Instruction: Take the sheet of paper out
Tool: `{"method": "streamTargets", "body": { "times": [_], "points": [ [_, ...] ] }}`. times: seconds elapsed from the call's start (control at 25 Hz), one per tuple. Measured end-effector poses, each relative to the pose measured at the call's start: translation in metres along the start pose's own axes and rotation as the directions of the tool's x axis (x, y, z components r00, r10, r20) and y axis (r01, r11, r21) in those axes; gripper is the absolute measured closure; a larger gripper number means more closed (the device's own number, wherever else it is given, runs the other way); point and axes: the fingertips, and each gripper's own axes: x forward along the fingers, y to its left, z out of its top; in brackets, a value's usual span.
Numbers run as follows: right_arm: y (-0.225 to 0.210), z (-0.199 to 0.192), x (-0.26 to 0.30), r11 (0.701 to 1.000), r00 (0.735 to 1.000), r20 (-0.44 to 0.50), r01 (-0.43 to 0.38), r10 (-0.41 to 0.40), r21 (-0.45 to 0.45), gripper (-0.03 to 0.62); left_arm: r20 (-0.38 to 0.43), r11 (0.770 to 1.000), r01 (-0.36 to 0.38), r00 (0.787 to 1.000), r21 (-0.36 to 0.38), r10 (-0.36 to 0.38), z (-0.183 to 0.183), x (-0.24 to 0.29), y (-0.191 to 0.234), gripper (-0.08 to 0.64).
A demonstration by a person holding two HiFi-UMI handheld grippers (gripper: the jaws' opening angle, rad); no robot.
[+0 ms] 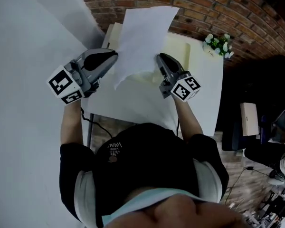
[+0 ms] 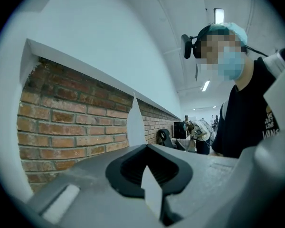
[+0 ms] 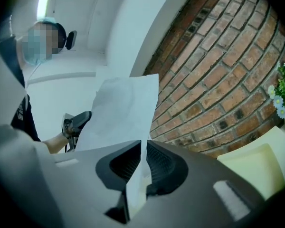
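Observation:
A white sheet of paper (image 1: 143, 37) stands upright in the air above the table, held between both grippers. My left gripper (image 1: 115, 57) is shut on its left edge; in the left gripper view the sheet (image 2: 135, 121) shows edge-on as a thin sliver pinched in the closed jaws (image 2: 145, 147). My right gripper (image 1: 159, 58) grips the right edge, and in the right gripper view the sheet (image 3: 123, 110) runs down between the pads (image 3: 142, 145), which press on it. Below the sheet lies a pale yellow folder (image 1: 181, 47).
The white table (image 1: 204, 89) stands against a brick wall (image 1: 204, 4). A small pot of white flowers (image 1: 219, 44) sits at the table's far right corner. A white panel (image 1: 28, 42) rises on the left. Chairs and clutter (image 1: 261, 132) fill the floor at right.

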Motion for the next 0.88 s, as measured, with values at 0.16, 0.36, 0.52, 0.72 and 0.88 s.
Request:
{"method": "streamTargets", "body": {
  "times": [0.16,0.36,0.52,0.72,0.88],
  "points": [
    [-0.005,0.001,-0.002,1.0,1.0,-0.012,0.018,-0.018,-0.024,0.595,0.001,0.999,-0.036,0.999,-0.023,0.036,-0.004,0.001,0.008,0.558],
    [-0.012,0.005,-0.011,0.997,0.998,-0.019,0.056,-0.057,-0.046,0.592,0.002,0.994,-0.085,0.996,-0.069,0.085,-0.018,0.001,0.021,0.56],
    [-0.017,0.011,-0.023,0.995,0.996,-0.02,0.088,-0.09,-0.05,0.592,-0.005,0.986,-0.13,0.992,-0.109,0.13,-0.028,0.003,0.031,0.558],
    [-0.022,0.016,-0.04,0.99,0.992,-0.022,0.124,-0.126,-0.06,0.591,-0.02,0.979,-0.163,0.987,-0.125,0.162,-0.043,0.01,0.04,0.558],
    [-0.022,0.018,-0.054,0.985,0.987,-0.021,0.157,-0.159,-0.073,0.592,-0.018,0.974,-0.167,0.986,-0.156,0.166,-0.054,0.02,0.04,0.558]
  ]
}}
